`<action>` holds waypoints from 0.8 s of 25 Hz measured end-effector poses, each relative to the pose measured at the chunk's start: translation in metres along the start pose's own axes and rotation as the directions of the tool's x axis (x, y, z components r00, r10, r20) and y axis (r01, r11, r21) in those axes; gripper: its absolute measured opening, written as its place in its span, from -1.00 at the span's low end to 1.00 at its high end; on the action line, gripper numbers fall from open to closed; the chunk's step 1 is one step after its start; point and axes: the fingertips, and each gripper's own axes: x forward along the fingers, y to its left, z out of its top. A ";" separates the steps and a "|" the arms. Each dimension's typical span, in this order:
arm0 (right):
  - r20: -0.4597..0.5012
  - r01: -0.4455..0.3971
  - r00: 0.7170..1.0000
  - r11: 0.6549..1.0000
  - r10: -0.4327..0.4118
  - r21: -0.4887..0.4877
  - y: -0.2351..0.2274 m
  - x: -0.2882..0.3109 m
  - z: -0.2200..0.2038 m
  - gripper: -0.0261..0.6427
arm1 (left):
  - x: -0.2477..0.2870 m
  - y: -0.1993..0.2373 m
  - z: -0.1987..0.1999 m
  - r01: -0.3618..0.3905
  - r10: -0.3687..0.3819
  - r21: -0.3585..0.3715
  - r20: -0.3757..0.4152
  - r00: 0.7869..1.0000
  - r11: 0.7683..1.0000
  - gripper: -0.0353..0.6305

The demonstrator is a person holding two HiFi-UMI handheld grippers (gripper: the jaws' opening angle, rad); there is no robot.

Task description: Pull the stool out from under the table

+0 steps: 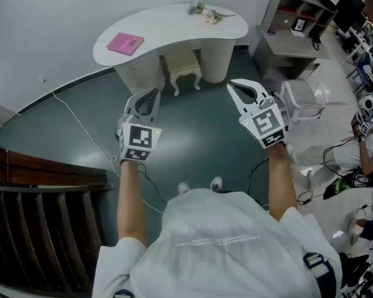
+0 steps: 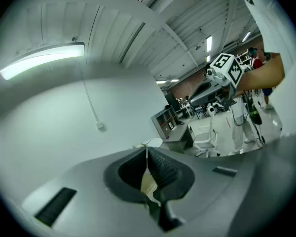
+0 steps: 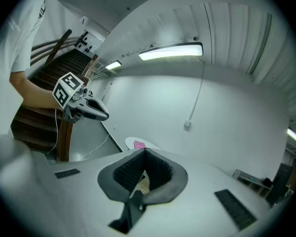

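Head view shows a white desk (image 1: 174, 18) with the stool (image 1: 181, 68) tucked under it. The left hand-held gripper (image 1: 153, 94) and right hand-held gripper (image 1: 234, 86) hang apart from the stool, both closed and empty. A pink book (image 1: 125, 43) lies on the desk.

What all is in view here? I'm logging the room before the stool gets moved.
Table: one, white, against the far wall.
Stool: one, cream, under the table.
Book: one, pink, table's left end.
Flowers: one small bunch, pale pink, table's right end.
Cable: one, white, across the floor at left.
Shelf unit: one, grey, right of the table.
Chair: one, white, beside the shelf unit.
Stairs: one flight, dark brown, lower left.
Left gripper: one, light grey, jaws shut, empty.
Right gripper: one, light grey, jaws shut, empty.
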 end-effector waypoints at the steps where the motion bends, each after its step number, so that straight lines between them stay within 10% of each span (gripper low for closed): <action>1: 0.005 0.002 1.000 1.000 -0.003 0.004 -0.002 0.000 0.000 -0.89 | 0.001 -0.001 0.001 0.002 -0.002 0.001 -0.002 1.000 1.000 -0.84; 20: 0.058 -0.052 0.997 0.996 0.047 0.079 -0.050 -0.027 -0.050 -0.89 | 0.035 -0.063 0.011 -0.005 0.004 -0.014 -0.071 0.997 1.000 -0.84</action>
